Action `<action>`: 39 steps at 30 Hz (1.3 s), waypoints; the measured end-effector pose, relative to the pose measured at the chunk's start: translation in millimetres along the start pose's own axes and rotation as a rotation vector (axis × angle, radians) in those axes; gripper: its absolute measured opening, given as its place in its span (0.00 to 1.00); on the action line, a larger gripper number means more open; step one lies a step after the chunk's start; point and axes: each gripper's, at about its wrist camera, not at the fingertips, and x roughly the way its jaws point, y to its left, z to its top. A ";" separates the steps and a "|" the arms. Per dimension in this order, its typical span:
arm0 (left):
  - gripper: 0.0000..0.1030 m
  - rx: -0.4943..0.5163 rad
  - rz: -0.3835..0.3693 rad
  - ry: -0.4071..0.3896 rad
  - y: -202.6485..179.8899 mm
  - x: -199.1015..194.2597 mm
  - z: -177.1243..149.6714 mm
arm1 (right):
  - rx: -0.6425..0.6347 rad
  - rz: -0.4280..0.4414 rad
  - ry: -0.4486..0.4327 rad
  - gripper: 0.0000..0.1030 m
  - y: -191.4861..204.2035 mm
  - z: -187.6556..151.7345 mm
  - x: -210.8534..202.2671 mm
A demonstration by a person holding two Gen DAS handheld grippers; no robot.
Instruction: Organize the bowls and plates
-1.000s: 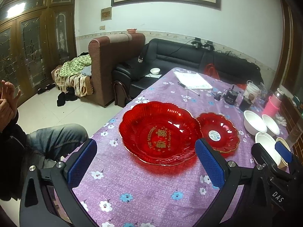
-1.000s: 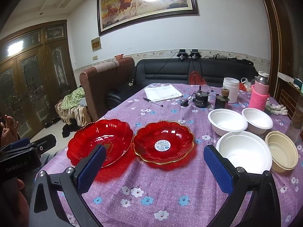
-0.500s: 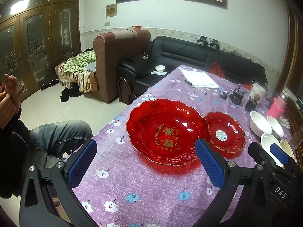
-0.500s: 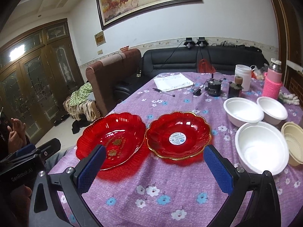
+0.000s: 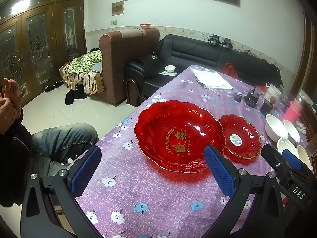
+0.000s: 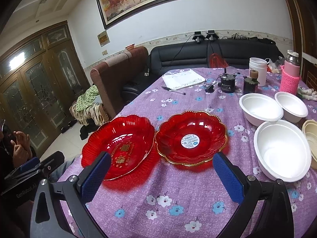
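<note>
Two red scalloped plates lie side by side on the purple flowered tablecloth: a large one with gold lettering and a smaller one with a white sticker. To their right stand three white bowls, the nearest biggest, then two behind it, plus a cream bowl. My left gripper hovers open before the large plate. My right gripper hovers open before the smaller plate. Neither holds anything.
A notepad and pen, a black device, a white tub and a pink-sleeved bottle stand at the table's far end. A seated person is by the table's left edge. Sofas stand behind.
Both grippers have drawn up and slightly back from the table, so the plates and bowls sit lower in each view. Nothing on the table has moved.
</note>
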 end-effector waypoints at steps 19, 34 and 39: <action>1.00 -0.007 0.016 0.049 4.8 21.3 -0.2 | 0.024 -0.003 0.062 0.99 1.7 3.1 23.9; 1.00 -0.013 0.027 0.088 9.9 42.1 -1.3 | 0.064 0.028 0.107 0.98 0.4 5.0 47.6; 1.00 -0.014 0.025 0.103 12.1 49.8 -0.3 | 0.066 0.029 0.116 0.98 2.1 5.0 53.5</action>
